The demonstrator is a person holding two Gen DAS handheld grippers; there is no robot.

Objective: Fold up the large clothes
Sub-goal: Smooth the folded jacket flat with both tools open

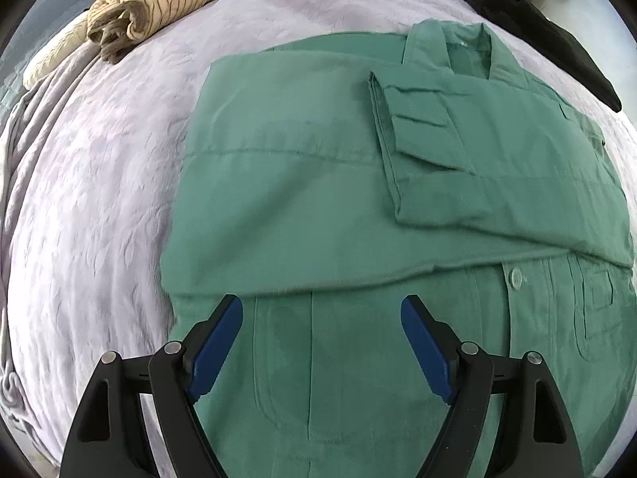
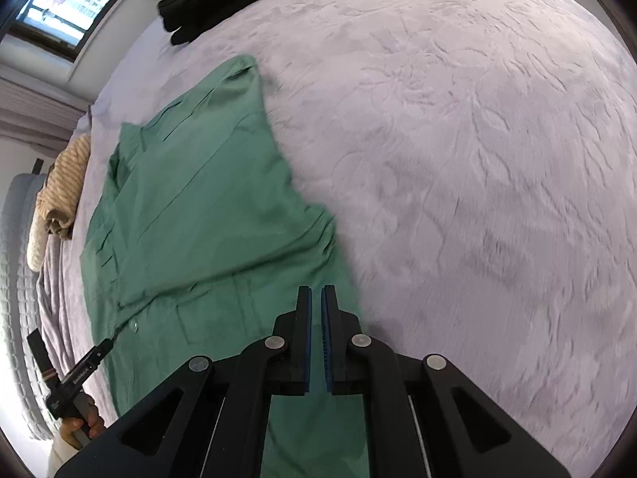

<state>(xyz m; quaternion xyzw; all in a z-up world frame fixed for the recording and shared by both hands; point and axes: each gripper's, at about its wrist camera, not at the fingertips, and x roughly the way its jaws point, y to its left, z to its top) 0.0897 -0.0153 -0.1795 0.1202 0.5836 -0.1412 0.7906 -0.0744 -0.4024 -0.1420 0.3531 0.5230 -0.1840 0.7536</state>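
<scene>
A large green button shirt [image 1: 318, 183] lies flat on a lilac bed cover [image 1: 99, 199], one side and a sleeve folded across its body, collar at the far end. My left gripper [image 1: 321, 314] is open and empty, hovering over the shirt's lower front near the folded edge. In the right wrist view the shirt [image 2: 191, 207] runs from the centre bottom up to the left. My right gripper [image 2: 316, 302] has its jaws nearly closed with a thin gap, above the shirt's right edge; no cloth shows between the pads.
A folded cream striped garment [image 1: 159, 4] lies at the far left of the bed, also in the right wrist view [image 2: 63, 183]. A black garment [image 1: 549, 40] lies at the far right, also shown in the right wrist view [image 2: 207, 4]. Bare bed cover [image 2: 477, 159] spreads right of the shirt. A window [image 2: 67, 0] is beyond.
</scene>
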